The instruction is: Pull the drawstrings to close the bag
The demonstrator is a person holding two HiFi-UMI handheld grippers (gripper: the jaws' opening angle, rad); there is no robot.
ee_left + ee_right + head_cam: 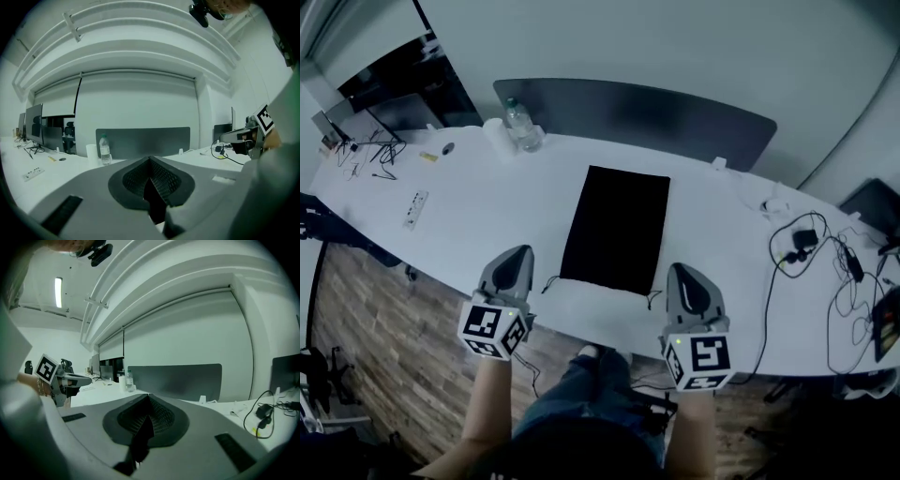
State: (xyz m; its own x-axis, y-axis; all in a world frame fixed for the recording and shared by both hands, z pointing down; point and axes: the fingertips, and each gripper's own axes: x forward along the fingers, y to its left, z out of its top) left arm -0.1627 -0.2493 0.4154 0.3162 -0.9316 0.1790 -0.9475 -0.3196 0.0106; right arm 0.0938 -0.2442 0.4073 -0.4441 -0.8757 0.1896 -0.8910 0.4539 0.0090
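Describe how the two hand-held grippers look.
The left hand-held gripper and right hand-held gripper are grey tapered shells with dark ribbed pads. Each carries a cube of black-and-white square markers. No sleeves cover the forearms.

Matt black cloth bag (616, 228); smooth white table (487, 220); wood-grain floor (375, 328); clear plastic bottle (522, 127).

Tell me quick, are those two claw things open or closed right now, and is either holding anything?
Left gripper: closed, holding nothing.
Right gripper: closed, holding nothing.
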